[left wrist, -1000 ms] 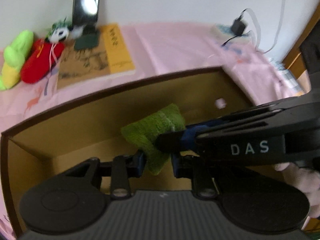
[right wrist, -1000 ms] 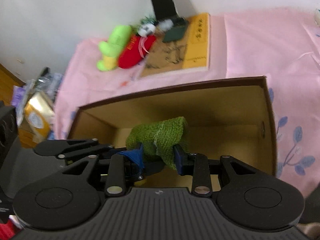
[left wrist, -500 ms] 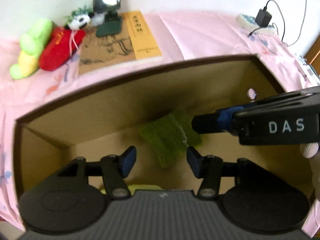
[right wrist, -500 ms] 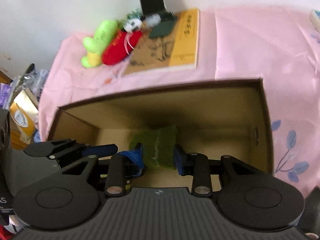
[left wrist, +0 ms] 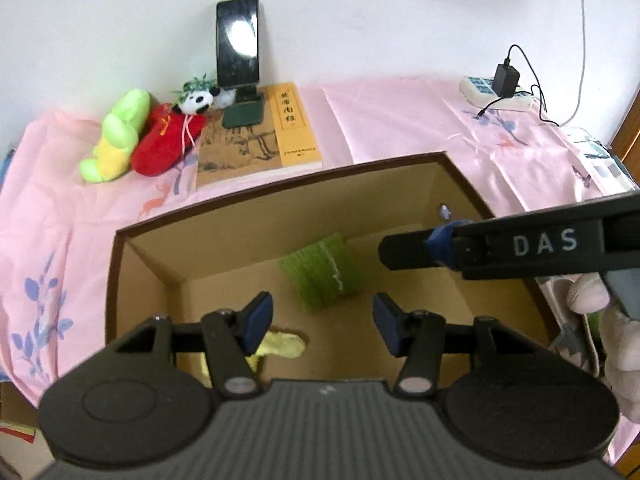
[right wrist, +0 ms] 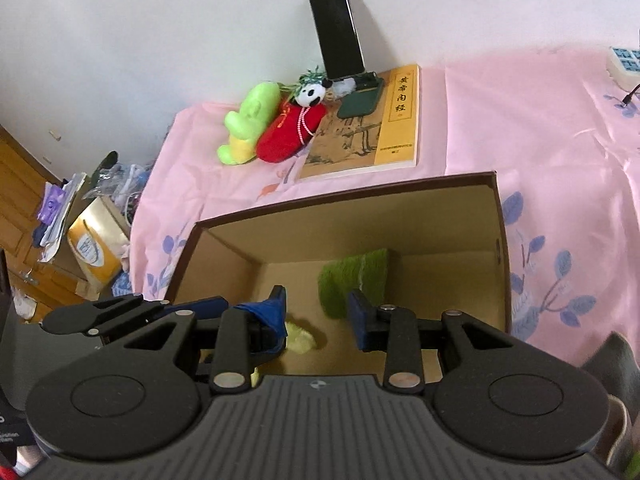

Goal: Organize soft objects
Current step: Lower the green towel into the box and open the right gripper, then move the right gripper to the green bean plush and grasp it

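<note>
Left wrist view shows my left claw (left wrist: 322, 322) released, its blue pads spread wide over the open cardboard box (left wrist: 280, 204) with nothing between them. The green knitted cloth (left wrist: 322, 276) lies folded on the box floor toward the far wall, apart from both pads. A pale yellow soft item (left wrist: 284, 346) sits on the box floor nearer to me, partly hidden behind the left pad. My right claw (left wrist: 404, 250) reaches in from the right above the box; from this side I cannot tell how its jaws stand.

From the right wrist camera, my right claw (right wrist: 318, 318) is also released, pads parted and holding nothing, with the green knitted cloth (right wrist: 354, 284) beyond them on the box floor.

On the pink-covered counter (left wrist: 400, 120) beyond the box lie a green and yellow plush (left wrist: 116, 136), a red plush (left wrist: 166, 142) touching it, and a small panda toy (left wrist: 198, 102) at the far end of the red one. A book (left wrist: 258, 138) lies just right of them, carrying a phone on a stand (left wrist: 240, 60). A power strip (left wrist: 496, 90) sits far right.
</note>
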`<state>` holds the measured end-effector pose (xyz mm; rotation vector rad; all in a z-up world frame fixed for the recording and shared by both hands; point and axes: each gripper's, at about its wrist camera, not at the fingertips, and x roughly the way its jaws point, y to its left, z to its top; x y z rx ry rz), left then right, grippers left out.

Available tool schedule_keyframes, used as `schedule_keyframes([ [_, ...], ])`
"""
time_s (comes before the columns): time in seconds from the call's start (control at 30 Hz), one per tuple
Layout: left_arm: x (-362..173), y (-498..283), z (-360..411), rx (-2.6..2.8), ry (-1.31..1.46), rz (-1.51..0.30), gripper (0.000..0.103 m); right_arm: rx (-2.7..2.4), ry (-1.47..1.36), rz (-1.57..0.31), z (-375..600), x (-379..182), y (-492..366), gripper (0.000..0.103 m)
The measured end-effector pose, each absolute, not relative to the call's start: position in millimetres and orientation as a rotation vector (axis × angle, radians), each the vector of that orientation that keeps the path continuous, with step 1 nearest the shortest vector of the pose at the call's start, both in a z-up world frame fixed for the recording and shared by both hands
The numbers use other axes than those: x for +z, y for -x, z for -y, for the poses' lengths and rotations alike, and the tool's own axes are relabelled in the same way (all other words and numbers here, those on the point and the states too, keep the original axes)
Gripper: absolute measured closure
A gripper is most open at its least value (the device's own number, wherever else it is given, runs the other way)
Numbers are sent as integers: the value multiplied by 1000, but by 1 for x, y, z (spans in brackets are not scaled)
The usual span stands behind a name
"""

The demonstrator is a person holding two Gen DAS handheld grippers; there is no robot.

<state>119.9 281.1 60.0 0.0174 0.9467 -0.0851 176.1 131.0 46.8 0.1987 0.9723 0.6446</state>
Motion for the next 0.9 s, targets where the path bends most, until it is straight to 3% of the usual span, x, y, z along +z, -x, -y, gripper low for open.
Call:
schedule_keyframes([
  [0.9,67,-35,-169,11,-59,-928,41,680,-210,-958,-39,46,-89,86],
])
